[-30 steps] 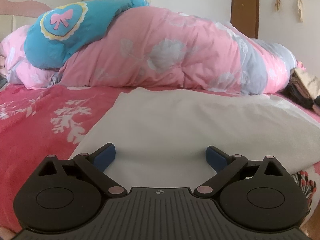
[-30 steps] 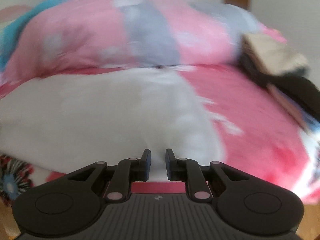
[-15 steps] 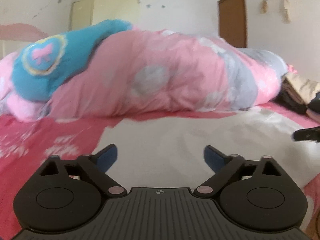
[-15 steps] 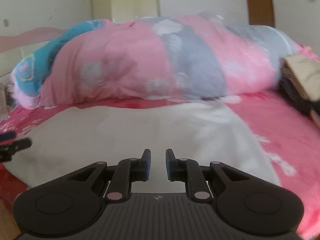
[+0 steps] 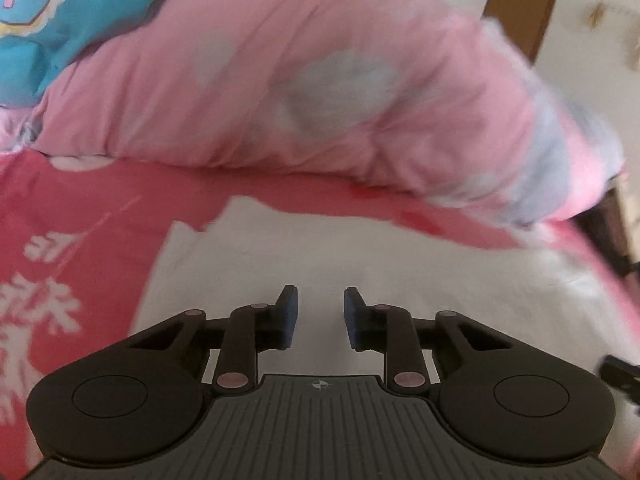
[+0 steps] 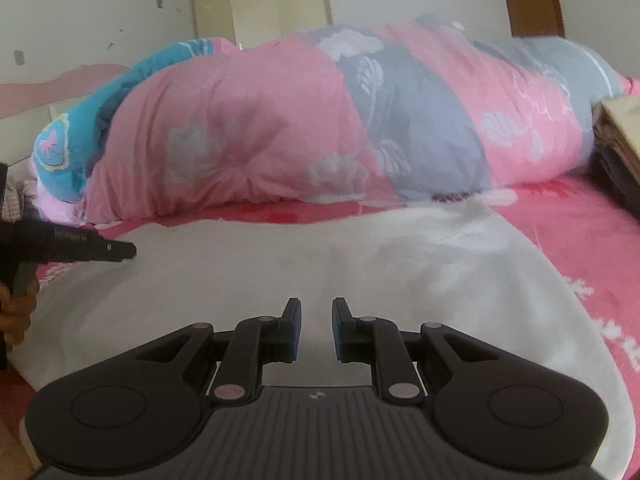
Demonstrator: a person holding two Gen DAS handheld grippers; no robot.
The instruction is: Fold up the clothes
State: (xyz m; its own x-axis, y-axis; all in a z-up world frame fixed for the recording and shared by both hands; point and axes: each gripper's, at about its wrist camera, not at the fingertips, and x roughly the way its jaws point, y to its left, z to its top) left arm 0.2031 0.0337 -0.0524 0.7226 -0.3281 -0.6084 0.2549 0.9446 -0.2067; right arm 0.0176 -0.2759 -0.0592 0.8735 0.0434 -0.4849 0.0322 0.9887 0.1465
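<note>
A white cloth [image 5: 400,264] [image 6: 320,264] lies spread flat on the pink bedsheet [image 5: 80,240]. My left gripper [image 5: 322,300] is low over the cloth's left part. Its blue-padded fingers are drawn almost together, and only white cloth shows through the slit. No fold is visibly pinched. This view is blurred. My right gripper [image 6: 316,312] hovers over the near middle of the cloth, shut with a thin slit and nothing in it. In the right wrist view the left gripper [image 6: 80,250], held by a hand [image 6: 16,312], reaches in over the cloth's left edge.
A rolled pink and grey quilt [image 6: 360,128] and a blue pillow [image 6: 76,136] lie along the far side of the bed. Folded dark and tan clothes [image 6: 616,148] sit at the right. A brown door [image 5: 520,4] and a cream cabinet [image 6: 260,8] stand behind.
My left gripper's fingers went from wide apart to nearly together as it moved forward and down over the cloth. The right gripper rose from the cloth's near edge, its fingers unchanged.
</note>
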